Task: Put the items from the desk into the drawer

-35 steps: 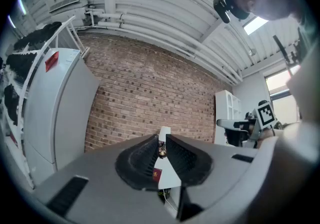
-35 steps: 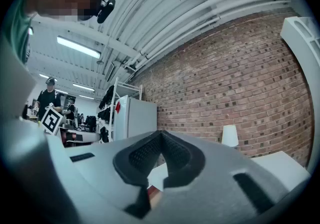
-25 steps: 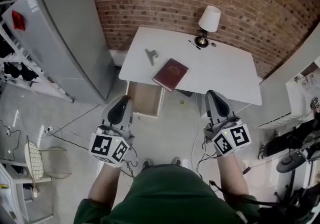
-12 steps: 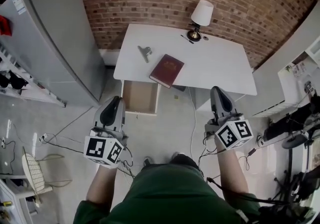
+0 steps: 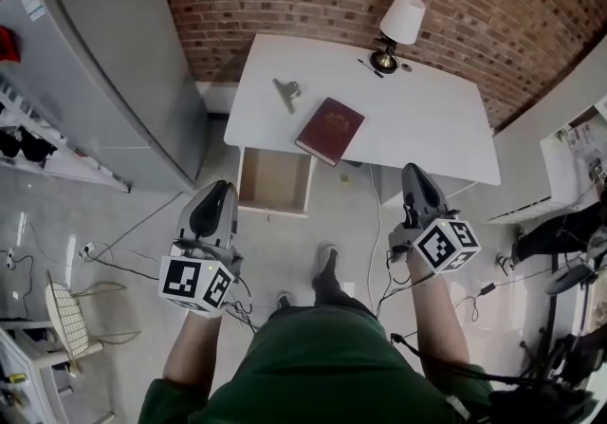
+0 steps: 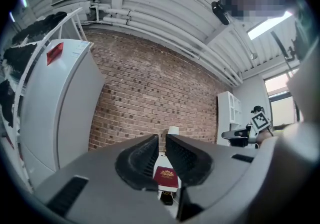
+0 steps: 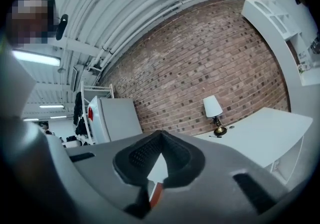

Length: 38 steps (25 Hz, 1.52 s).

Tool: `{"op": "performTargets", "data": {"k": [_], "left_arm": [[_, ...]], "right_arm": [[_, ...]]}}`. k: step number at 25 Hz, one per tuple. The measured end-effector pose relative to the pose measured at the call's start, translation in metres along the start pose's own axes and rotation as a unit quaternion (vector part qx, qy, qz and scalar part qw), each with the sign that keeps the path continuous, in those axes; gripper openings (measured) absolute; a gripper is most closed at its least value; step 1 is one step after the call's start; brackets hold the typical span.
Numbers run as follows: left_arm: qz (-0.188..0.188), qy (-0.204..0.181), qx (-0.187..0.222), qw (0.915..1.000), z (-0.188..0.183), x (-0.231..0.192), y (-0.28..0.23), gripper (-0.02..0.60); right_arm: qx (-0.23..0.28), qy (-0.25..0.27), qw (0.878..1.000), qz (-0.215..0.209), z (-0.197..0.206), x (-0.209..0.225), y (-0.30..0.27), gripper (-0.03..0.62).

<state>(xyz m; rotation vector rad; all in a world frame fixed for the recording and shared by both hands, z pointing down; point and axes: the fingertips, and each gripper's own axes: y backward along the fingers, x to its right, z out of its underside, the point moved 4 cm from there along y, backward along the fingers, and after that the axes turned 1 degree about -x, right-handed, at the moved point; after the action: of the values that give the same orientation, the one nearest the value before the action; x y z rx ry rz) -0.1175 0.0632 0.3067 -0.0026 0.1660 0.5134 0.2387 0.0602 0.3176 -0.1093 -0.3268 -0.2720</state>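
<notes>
A dark red book (image 5: 329, 130) lies near the front edge of the white desk (image 5: 427, 128), and shows small and far off between the left jaws (image 6: 165, 175). On the desk there is also a metal binder clip (image 5: 286, 92) and a pen (image 5: 370, 67). The wooden drawer (image 5: 275, 180) stands pulled out under the desk's left front. My left gripper (image 5: 225, 189) (image 6: 161, 140) hovers short of the drawer, its jaws drawn to a thin slit with nothing between them. My right gripper (image 5: 410, 170) (image 7: 160, 135) hangs before the desk's right front, tips touching, empty.
A table lamp (image 5: 398, 28) (image 7: 213, 107) stands at the desk's back against the brick wall. A grey fridge (image 5: 104, 62) (image 6: 60, 107) is left of the desk. Cables (image 5: 375, 251) trail on the floor, and a wire chair (image 5: 66, 313) sits at lower left. White shelving (image 5: 579, 166) is at right.
The person has stepped a foot forward, and the view has shifted so the desk sits slightly nearer. Both grippers hold about the same pose, still empty.
</notes>
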Motion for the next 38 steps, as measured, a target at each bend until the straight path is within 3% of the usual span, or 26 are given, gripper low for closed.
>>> {"op": "performTargets", "data": {"k": [6,13,18,22,27,31,38], "left_arm": [[-0.034,0.000,-0.004,0.9994,-0.005,-0.017,-0.023,0.041],[-0.072,-0.001,-0.018,0.9973,-0.005,-0.024,-0.077,0.041],[-0.077,0.022,-0.022,0.9965,0.021,-0.029,-0.126,0.041],[-0.085,0.047,-0.040,0.9945,0.037,-0.021,-0.157,0.041],[-0.096,0.046,-0.060,0.9925,0.049,-0.009,-0.186,0.041],[-0.104,0.052,-0.073,0.9905,0.061,0.000,-0.197,0.041],[-0.103,0.073,-0.102,0.9868,0.087,-0.001,-0.206,0.041]], "right_arm": [[-0.013,-0.040,0.999,-0.016,0.011,0.025,-0.046,0.003],[-0.032,-0.038,0.998,-0.033,0.006,0.063,-0.098,0.003],[-0.040,-0.049,0.997,-0.042,0.003,0.098,-0.126,0.003],[-0.057,-0.064,0.993,-0.079,0.008,0.122,-0.145,0.003],[-0.115,-0.087,0.985,-0.100,0.042,0.154,-0.174,0.003],[-0.179,-0.158,0.967,-0.089,0.091,0.184,-0.195,0.005],[-0.251,-0.330,0.906,-0.089,0.187,0.209,-0.223,0.044]]}}
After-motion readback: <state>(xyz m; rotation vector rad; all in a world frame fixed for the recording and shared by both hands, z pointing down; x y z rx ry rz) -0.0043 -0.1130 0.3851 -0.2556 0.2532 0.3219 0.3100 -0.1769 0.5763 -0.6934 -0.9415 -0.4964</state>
